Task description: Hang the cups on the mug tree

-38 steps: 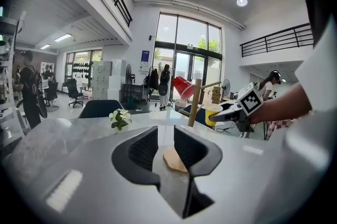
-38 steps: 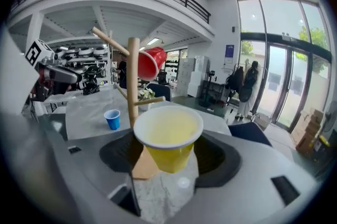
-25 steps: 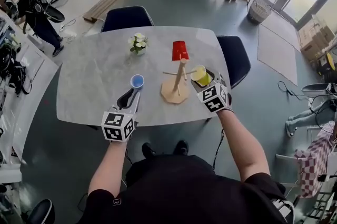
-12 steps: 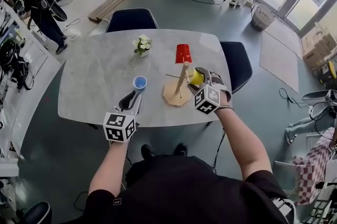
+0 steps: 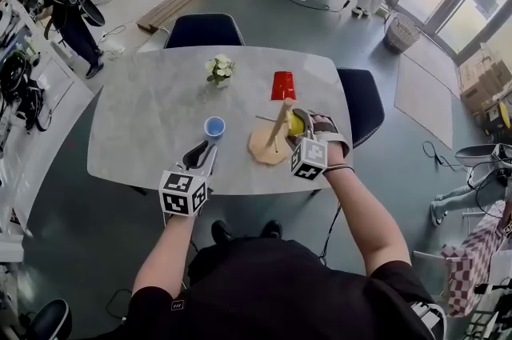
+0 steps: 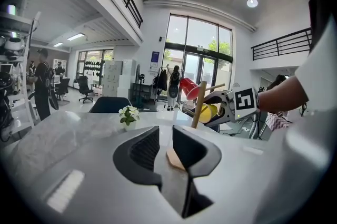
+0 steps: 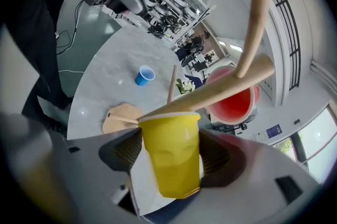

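**Right gripper at the tree.** The yellow cup [image 7: 169, 152] is clamped across its walls by the right gripper [image 5: 302, 129]. Its long axis runs along the jaws, and its mouth is turned away toward the mug tree [image 5: 274, 126], just beside it. A wooden limb [image 7: 210, 92] lies along the rim; whether it enters the mouth cannot be told. The left gripper [image 5: 200, 158], jaws slightly parted and empty, is held just behind the upright blue cup [image 5: 214, 126] on the table [image 5: 144, 114]. A red cup [image 5: 282, 85] is already hung.
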`<act>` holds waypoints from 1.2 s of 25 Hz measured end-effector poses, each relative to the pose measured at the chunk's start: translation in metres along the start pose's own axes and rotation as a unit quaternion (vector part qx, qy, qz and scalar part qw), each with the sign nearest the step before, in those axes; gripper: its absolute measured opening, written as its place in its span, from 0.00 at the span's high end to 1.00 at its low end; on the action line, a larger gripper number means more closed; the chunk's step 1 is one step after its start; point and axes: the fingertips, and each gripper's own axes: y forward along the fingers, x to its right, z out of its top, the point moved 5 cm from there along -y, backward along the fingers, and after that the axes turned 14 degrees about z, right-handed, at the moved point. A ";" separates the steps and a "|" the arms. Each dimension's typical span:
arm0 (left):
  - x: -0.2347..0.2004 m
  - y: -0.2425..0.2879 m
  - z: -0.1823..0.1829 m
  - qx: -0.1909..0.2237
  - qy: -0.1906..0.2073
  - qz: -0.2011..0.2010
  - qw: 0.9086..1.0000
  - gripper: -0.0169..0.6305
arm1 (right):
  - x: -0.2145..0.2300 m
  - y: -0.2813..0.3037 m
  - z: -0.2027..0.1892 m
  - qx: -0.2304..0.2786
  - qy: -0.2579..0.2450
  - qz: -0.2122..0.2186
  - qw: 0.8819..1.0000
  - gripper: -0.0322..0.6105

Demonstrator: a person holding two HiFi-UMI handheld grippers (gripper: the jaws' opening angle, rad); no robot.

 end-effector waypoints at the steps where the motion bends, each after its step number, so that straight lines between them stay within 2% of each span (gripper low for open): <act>1: 0.000 0.000 0.000 0.000 0.000 -0.001 1.000 0.84 | -0.001 -0.001 0.000 -0.001 -0.002 -0.001 1.000 0.48; 8: 0.002 0.003 0.002 -0.002 0.005 -0.010 1.000 0.84 | -0.005 -0.007 0.000 -0.004 -0.018 -0.006 1.000 0.47; 14: 0.008 0.007 0.006 0.000 0.007 -0.015 1.000 0.84 | -0.003 -0.016 0.000 0.009 -0.009 -0.016 1.000 0.47; 18: 0.006 0.010 0.018 0.011 0.002 -0.007 1.000 0.84 | 0.002 -0.037 -0.001 0.057 0.042 -0.022 0.997 0.47; 21: 0.009 0.014 0.033 0.026 0.007 -0.001 1.000 0.84 | 0.009 -0.057 -0.013 0.115 0.117 -0.016 0.986 0.47; 23: 0.015 0.016 0.043 0.034 0.016 0.001 0.999 0.84 | 0.016 -0.073 -0.026 0.169 0.188 -0.013 0.967 0.47; 24: 0.019 0.017 0.047 0.037 0.022 0.002 0.999 0.84 | 0.019 -0.081 -0.035 0.202 0.234 -0.012 0.951 0.47; 26: 0.027 0.016 0.056 0.044 0.030 0.006 0.999 0.84 | 0.026 -0.100 -0.052 0.277 0.329 -0.013 0.903 0.47; 27: 0.032 0.016 0.060 0.048 0.032 0.009 0.998 0.84 | 0.028 -0.108 -0.061 0.311 0.364 -0.016 0.878 0.47; 28: 0.038 0.015 0.064 0.052 0.034 0.011 0.998 0.84 | 0.028 -0.115 -0.069 0.337 0.388 -0.019 0.858 0.48; 29: 0.044 0.014 0.068 0.054 0.034 0.013 0.998 0.84 | 0.027 -0.120 -0.076 0.354 0.400 -0.022 0.845 0.49; 30: 0.049 0.012 0.071 0.056 0.033 0.015 0.998 0.84 | 0.025 -0.123 -0.081 0.365 0.405 -0.025 0.838 0.54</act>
